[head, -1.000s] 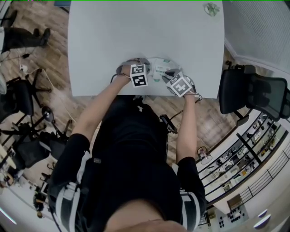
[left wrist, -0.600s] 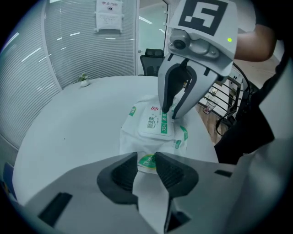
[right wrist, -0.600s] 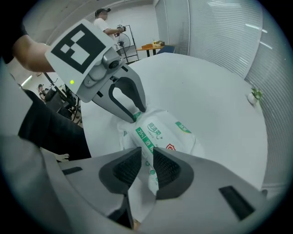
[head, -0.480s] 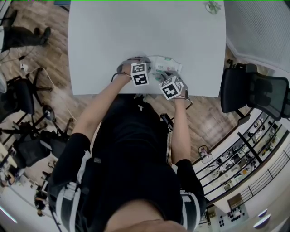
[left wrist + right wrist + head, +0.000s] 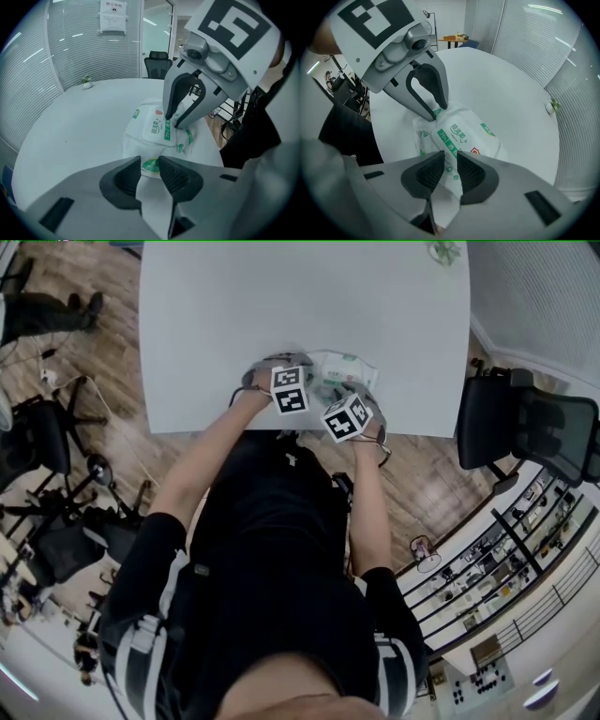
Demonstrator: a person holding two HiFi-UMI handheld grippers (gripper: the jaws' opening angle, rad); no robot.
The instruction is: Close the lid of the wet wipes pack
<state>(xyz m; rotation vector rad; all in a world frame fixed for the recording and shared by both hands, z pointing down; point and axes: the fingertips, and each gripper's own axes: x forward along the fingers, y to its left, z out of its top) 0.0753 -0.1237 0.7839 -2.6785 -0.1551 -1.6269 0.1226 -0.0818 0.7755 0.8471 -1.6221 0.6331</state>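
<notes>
The white-and-green wet wipes pack (image 5: pixel 349 367) lies near the front edge of the white table (image 5: pixel 281 306). My left gripper (image 5: pixel 314 379) is shut on the pack's crimped near end, where the wrapper sits between its pads (image 5: pixel 150 171); in the right gripper view it pinches the crumpled end (image 5: pixel 436 114). My right gripper (image 5: pixel 339 392) points steeply down onto the pack. Its tips (image 5: pixel 173 123) are closed on the edge of the rounded lid (image 5: pixel 157 127), which lies nearly flat on the pack. That lid corner (image 5: pixel 461 136) runs in between the right jaws (image 5: pixel 450 169).
A small potted plant (image 5: pixel 438 254) stands at the table's far right corner. A black office chair (image 5: pixel 525 432) is beside the table on the right, and more chairs (image 5: pixel 37 437) and cables lie on the floor at the left. The table edge is just below the pack.
My right gripper has moved left over the pack, sunk and tipped steeper. The left gripper has stayed in place, holding the pack's end.
</notes>
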